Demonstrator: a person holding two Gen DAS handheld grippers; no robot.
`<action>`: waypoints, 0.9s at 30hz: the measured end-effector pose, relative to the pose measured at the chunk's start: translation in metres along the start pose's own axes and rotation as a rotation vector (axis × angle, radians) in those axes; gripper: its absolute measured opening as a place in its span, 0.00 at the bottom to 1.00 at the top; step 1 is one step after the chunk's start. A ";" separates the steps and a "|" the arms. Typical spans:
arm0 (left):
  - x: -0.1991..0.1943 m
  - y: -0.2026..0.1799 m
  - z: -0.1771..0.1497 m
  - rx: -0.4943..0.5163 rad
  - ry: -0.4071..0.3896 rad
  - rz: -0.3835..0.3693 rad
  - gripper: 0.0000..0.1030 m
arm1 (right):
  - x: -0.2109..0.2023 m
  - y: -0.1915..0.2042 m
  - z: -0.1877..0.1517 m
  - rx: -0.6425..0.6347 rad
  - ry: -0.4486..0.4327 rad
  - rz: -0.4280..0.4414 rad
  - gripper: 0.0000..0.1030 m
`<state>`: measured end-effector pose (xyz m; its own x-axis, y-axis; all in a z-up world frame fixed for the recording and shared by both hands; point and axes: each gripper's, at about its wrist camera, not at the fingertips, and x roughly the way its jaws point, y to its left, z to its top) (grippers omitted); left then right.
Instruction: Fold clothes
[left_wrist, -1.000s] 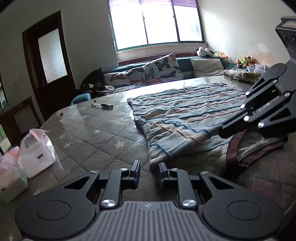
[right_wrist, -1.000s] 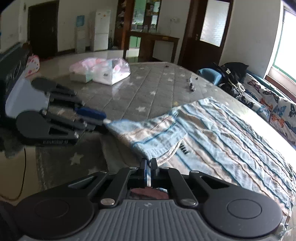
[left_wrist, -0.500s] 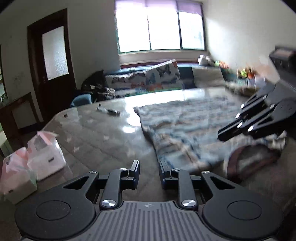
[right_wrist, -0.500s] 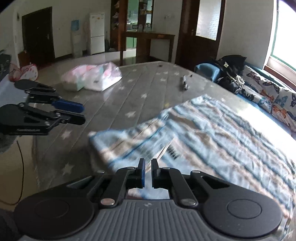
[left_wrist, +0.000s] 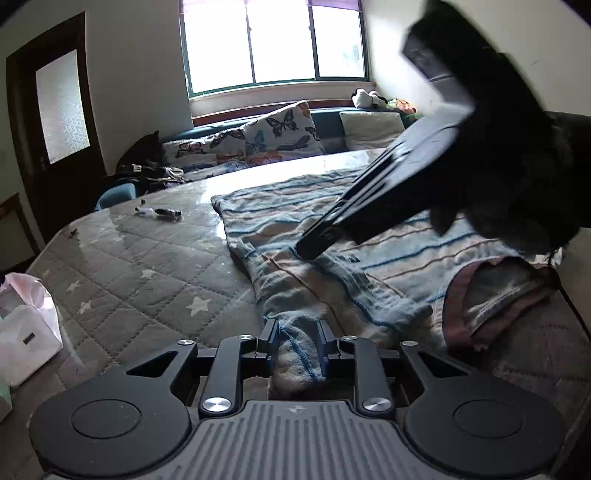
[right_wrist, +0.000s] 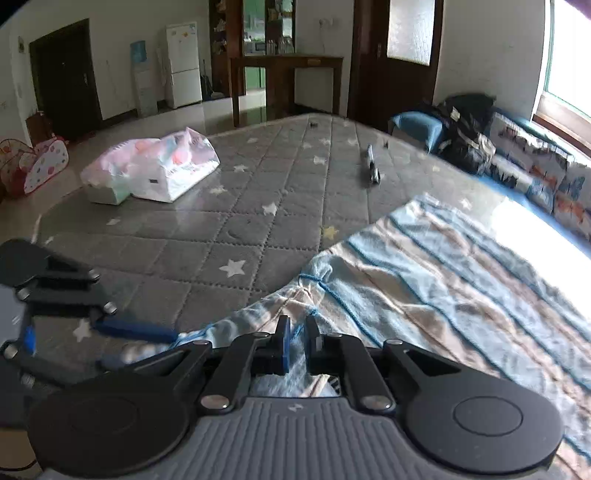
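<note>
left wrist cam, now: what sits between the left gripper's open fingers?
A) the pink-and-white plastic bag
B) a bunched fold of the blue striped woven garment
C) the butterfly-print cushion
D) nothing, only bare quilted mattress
B: in the left wrist view, the left gripper has its fingers spread around a bunched fold of the blue striped woven garment, not yet closed on it.

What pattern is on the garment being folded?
The garment has light blue and beige horizontal stripes with thin dark blue lines, clearest in the left wrist view.
</note>
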<state>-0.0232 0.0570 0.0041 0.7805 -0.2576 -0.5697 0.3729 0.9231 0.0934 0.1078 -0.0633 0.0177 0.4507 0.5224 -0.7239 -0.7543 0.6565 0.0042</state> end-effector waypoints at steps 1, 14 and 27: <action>0.001 0.000 -0.001 0.002 0.003 -0.002 0.24 | 0.007 -0.002 0.000 0.009 0.011 0.000 0.07; -0.002 0.003 0.008 -0.012 -0.032 0.000 0.25 | -0.006 -0.001 -0.006 -0.003 0.010 0.016 0.09; 0.001 -0.003 0.000 0.002 0.004 0.010 0.25 | -0.020 0.023 -0.028 -0.063 0.014 0.028 0.11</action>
<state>-0.0240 0.0544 0.0031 0.7822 -0.2472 -0.5719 0.3661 0.9251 0.1008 0.0680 -0.0743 0.0130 0.4223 0.5324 -0.7337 -0.7956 0.6056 -0.0185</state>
